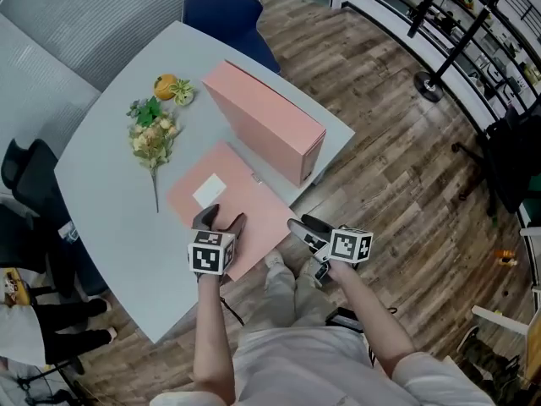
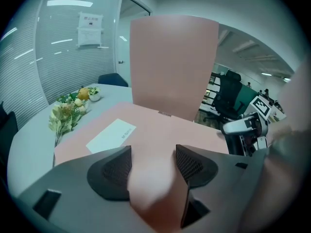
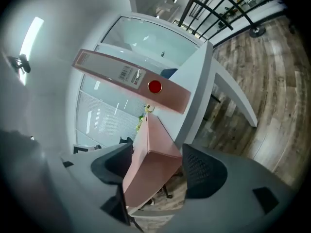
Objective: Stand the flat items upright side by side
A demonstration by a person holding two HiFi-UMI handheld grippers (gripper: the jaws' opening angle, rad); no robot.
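Pink folder (image 1: 237, 203) flat on desk (image 1: 110, 184) at 7 o'clock of upright pink box file (image 1: 266, 118), left gripper (image 1: 221, 221) fingers (image 2: 109, 171) apart above its near edge, right gripper (image 1: 306, 225) fingers (image 3: 204, 171) apart astride its 4 o'clock corner, unclamped.

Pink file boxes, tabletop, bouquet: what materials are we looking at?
The flat pink file box and the upright pink file box: likely coated cardboard or plastic board, matte; crisp folded edges, paper labels.
The tabletop: probably smooth pale grey laminate; faint sheen.
The bouquet: seemingly artificial, fabric or plastic; unclear.
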